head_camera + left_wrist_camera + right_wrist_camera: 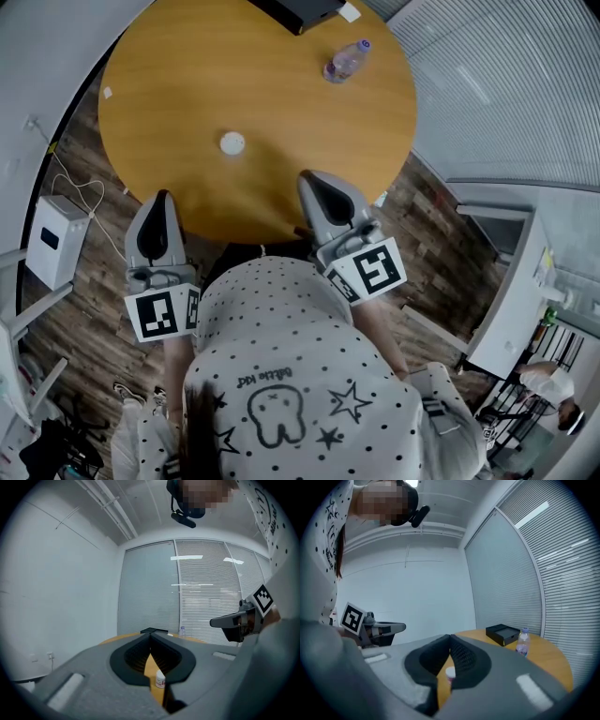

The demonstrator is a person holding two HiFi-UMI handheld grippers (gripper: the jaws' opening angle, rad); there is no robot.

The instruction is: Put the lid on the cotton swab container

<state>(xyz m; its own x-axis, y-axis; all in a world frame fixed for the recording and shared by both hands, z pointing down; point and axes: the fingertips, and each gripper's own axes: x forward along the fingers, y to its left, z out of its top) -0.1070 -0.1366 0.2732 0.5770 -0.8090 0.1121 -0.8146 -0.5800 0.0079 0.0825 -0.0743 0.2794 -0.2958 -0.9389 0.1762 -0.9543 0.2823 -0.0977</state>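
Round wooden table [187, 84], plank floor [89, 323]

1. the round surface [169, 84] is mostly bare wood; the cotton swab container [232, 142] stands alone near its middle, with room all round.
2. from the container, a water bottle [345, 62] stands at 2 o'clock and a black box [300, 9] at 1 o'clock, both well apart at the far rim.
3. bare wood runs from the container to the left gripper [164, 197] at 8 o'clock and the right gripper [309, 178] at 4 o'clock.
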